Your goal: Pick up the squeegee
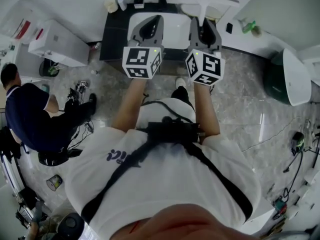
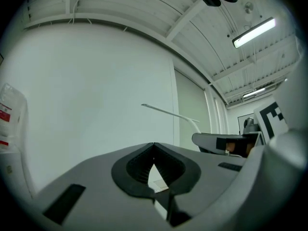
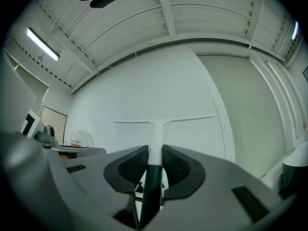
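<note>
Surface: dark bench set against a white wall, with a white sink let into it. A few bottles stand along its back edge.

Room: grey marbled floor. There is a white cabinet to the left of the bench and a dark green bin with a white lid to the right. Cables lie loose on the floor at both sides. A seated person in a dark top is at far left. The gripper views show a ribbed white ceiling and a strip light.

Arms: both forearms reach straight forward from a white T-shirt crossed by a black harness. The two grippers are side by side, close together and about level, raised over the sink, with their marker cubes turned up towards the head camera.

Left gripper: the jaws meet at the tips with nothing between them. It is just beside the right one and apart from the squeegee.

Right gripper: the jaws are set narrow and clamp the squeegee by its handle, near where the black grip meets the white neck.

Squeegee: off the bench and held out ahead of the right jaws. Its long white blade runs crosswise beyond the jaw tips, in front of the wall.
</note>
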Available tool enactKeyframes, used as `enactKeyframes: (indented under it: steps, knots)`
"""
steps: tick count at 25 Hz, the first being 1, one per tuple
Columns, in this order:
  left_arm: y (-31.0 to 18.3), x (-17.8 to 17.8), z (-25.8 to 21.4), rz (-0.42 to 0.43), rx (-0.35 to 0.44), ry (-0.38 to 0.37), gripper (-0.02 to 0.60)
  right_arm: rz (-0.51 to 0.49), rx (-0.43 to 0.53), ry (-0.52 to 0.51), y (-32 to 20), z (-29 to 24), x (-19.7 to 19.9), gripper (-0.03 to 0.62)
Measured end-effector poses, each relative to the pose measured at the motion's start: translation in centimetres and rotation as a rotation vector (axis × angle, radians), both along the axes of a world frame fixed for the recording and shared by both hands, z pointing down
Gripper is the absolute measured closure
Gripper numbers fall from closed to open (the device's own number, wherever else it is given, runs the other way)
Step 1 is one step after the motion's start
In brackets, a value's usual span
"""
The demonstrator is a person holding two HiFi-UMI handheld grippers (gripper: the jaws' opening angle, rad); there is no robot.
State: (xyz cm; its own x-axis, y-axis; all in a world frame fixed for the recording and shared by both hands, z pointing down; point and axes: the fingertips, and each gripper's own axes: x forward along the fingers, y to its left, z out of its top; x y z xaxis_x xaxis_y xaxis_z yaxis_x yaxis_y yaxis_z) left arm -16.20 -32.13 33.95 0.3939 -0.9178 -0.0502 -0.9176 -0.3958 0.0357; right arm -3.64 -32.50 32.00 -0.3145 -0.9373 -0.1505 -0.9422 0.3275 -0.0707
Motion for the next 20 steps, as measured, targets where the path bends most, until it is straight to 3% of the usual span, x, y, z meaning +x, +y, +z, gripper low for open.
enactKeyframes:
  steps: [20]
  knots:
    - [0.6,-0.4,0.4,0.007,0.020,-0.008,0.569,0.032,0.009,-0.021,0.3,0.9,-0.9,0.493]
